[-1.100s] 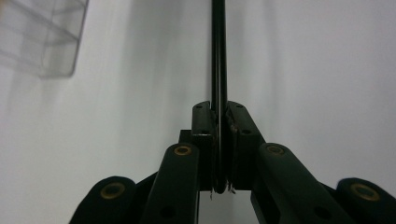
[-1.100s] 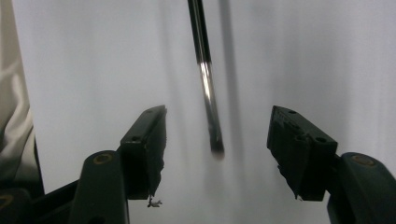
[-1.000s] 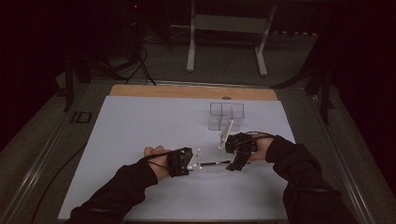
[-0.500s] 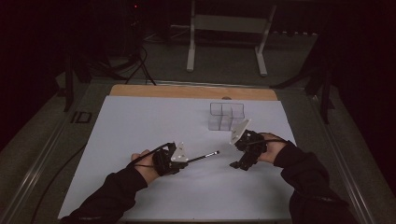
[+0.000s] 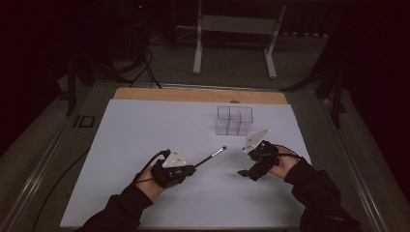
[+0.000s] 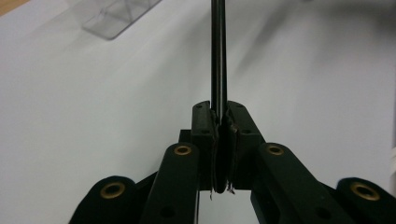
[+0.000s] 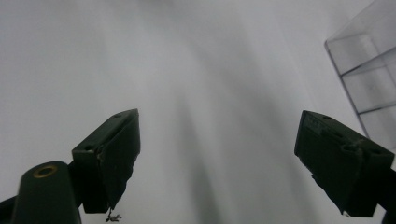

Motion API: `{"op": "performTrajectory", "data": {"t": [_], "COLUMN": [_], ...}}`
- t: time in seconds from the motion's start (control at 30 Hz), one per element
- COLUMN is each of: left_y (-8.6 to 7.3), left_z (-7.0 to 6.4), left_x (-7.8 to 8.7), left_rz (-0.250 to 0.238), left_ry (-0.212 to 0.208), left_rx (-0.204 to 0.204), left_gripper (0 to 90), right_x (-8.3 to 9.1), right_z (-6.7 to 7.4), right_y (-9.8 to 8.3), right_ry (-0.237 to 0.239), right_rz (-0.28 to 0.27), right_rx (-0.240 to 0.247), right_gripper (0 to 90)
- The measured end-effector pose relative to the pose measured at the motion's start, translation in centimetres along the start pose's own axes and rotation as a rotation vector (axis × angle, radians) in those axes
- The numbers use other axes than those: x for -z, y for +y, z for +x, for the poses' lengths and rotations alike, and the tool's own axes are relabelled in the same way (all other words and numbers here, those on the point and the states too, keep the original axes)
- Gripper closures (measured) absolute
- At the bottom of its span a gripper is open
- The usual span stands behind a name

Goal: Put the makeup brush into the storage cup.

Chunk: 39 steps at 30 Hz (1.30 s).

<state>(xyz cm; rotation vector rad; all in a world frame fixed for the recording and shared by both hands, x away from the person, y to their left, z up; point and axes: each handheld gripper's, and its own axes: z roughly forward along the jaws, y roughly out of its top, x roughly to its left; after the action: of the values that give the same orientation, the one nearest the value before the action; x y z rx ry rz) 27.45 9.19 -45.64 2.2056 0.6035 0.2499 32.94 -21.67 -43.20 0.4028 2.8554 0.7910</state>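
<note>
In the high view the left gripper (image 5: 191, 169) sits low and left of centre on the white sheet (image 5: 145, 125), pinching a thin black pen (image 5: 211, 157) whose free end points up and right, toward the clear organizer (image 5: 234, 121) in the upper middle. A second ago the two grippers met at this pen near the middle of the frame; half a second ago they had already parted, and now the right gripper (image 5: 246, 172) lies well to the right of the pen, touching nothing, with a wider gap between the hands. Its jaws have just been opening, with nothing between them. That reads as a handover finished: the pen now belongs to the left hand alone, and the likely next step is carrying it up to a compartment of the organizer. In the left gripper view the jaws are pressed together at the lower centre on the pen (image 6: 218, 56), which runs straight up to the top edge; a corner of the organizer (image 6: 116, 18) shows at the upper left. In the right gripper view the two jaws stand spread at the lower left and lower right over bare blurred sheet (image 7: 196, 93), and the organizer (image 7: 364, 60) wall fills the upper right corner.
</note>
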Motion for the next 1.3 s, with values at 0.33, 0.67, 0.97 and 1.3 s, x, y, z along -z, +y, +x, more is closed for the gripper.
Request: {"op": "performTrajectory", "data": {"t": [0.33,0.67,0.97,1.3], "left_y": [-0.5,-1.9,-3.2,-3.6], "left_z": [-1.0,-0.4,0.7,0.7], "left_x": [-0.1,-1.3,-2.3,-3.1], "left_rz": [-0.157,-0.285,-0.301,-0.288], "left_ry": [0.042,0.043,0.082,0.084], "left_rx": [0.102,0.166,0.245,0.272], "left_gripper": [84.8,84.7,84.7,84.7], "right_x": [-0.7,-1.4,-2.6,-1.7], "right_z": [0.9,2.2,1.9,3.5], "right_y": [-1.6,-2.9,-4.0,-2.5], "right_ry": [-0.086,-0.274,-0.242,-0.429], "right_rz": [-0.108,-0.271,-0.312,-0.258], "right_rx": [-0.102,-0.139,-0.193,-0.174], "right_gripper": [16.0,18.4,19.5,19.1]}}
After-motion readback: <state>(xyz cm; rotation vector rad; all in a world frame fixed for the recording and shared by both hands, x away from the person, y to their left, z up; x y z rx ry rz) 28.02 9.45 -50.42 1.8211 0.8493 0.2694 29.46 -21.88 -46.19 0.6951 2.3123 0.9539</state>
